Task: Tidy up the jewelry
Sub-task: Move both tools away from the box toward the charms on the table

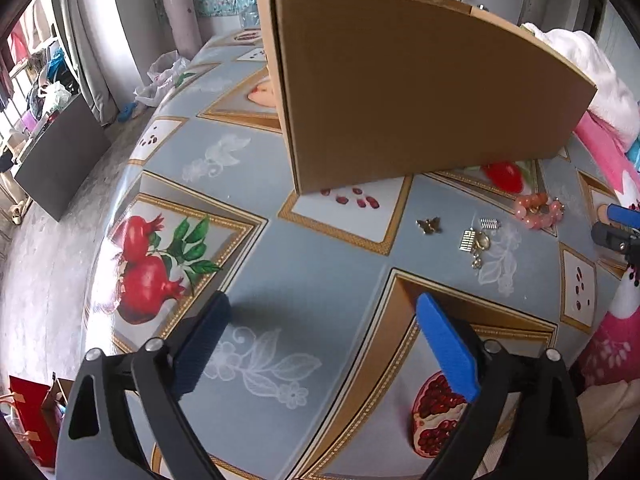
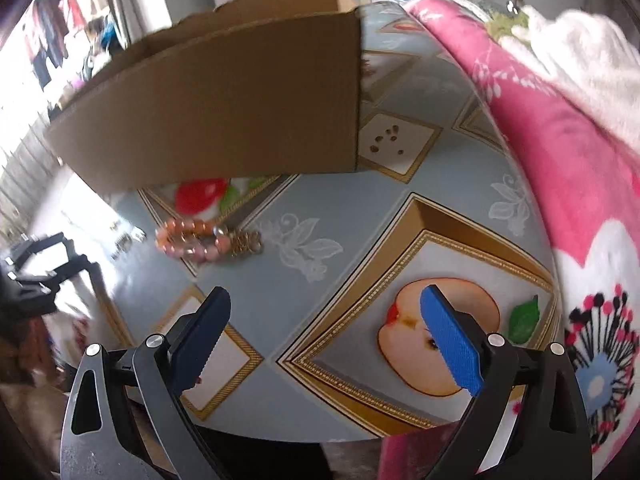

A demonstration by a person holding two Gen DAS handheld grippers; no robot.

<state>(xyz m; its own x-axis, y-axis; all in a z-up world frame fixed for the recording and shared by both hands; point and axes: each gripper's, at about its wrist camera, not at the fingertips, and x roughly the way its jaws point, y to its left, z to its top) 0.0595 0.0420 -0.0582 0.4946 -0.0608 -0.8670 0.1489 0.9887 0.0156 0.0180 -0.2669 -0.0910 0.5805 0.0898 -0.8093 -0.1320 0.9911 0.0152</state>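
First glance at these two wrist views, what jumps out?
The big brown cardboard box standing on the fruit-print tablecloth fills the upper middle of both views. In front of it lie a pink bead bracelet and small gold trinkets, loose on the cloth. Both tongs, left and right, hang open and empty above the table, and a pink blanket crowds the right edge.

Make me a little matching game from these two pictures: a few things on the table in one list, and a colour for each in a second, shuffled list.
Things:
1. box
2. bead bracelet
3. butterfly charm
4. blanket

Colours:
a. gold
b. pink with white flowers
c. plain brown
d. peach-orange

Pairs: 1-c, 2-d, 3-a, 4-b
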